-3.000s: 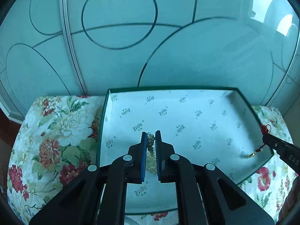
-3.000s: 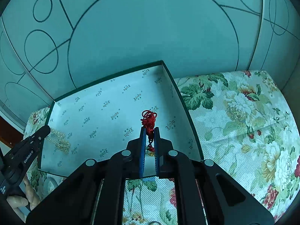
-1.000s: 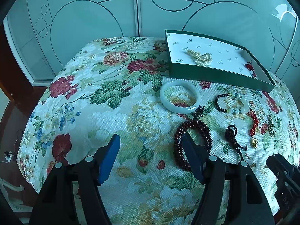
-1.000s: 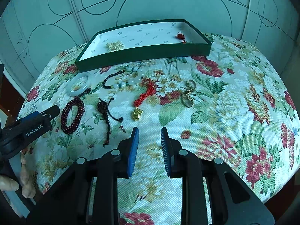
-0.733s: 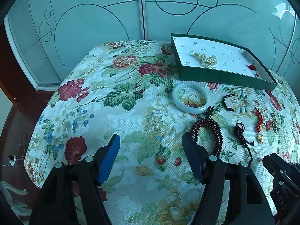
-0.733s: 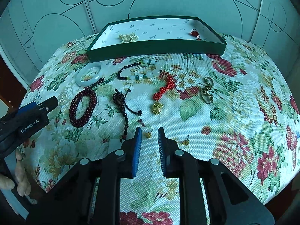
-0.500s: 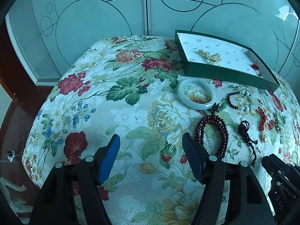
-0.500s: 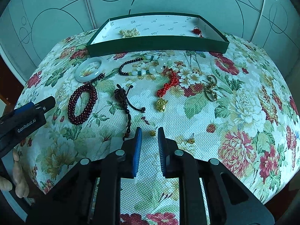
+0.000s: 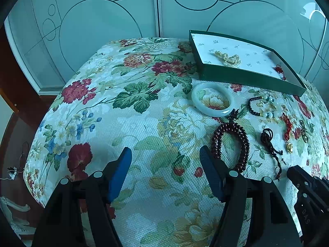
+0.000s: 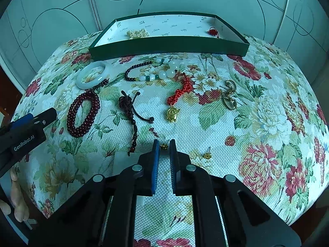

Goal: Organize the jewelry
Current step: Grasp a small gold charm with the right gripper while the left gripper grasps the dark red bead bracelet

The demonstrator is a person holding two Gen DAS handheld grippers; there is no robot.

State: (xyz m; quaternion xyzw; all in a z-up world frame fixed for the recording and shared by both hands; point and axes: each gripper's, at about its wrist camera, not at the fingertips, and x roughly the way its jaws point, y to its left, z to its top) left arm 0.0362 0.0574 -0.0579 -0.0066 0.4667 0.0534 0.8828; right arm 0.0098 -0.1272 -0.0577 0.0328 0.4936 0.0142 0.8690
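Observation:
A tiny gold ear stud (image 10: 163,146) lies on the floral cloth between the tips of my right gripper (image 10: 164,144). Its jaws are closing around the stud, with a narrow gap still showing. A second stud (image 10: 207,154) lies just to the right. My left gripper (image 9: 164,150) hangs wide open over bare cloth, its right finger beside the dark red bead bracelet (image 9: 230,144). The green tray (image 10: 168,45) at the back holds a pearl piece (image 10: 137,33) and a red knot charm (image 10: 212,31).
On the cloth lie a white bangle (image 10: 90,75), a dark braided cord (image 10: 127,103), a black and pale bead bracelet (image 10: 152,71), a red cord with a gold charm (image 10: 178,94) and a gold clasp (image 10: 229,97). The table edge drops off at left.
Both grippers have come back from the tray to the near side of the table. The right one has sunk onto the ear stud and its jaws have narrowed. The left stays wide open.

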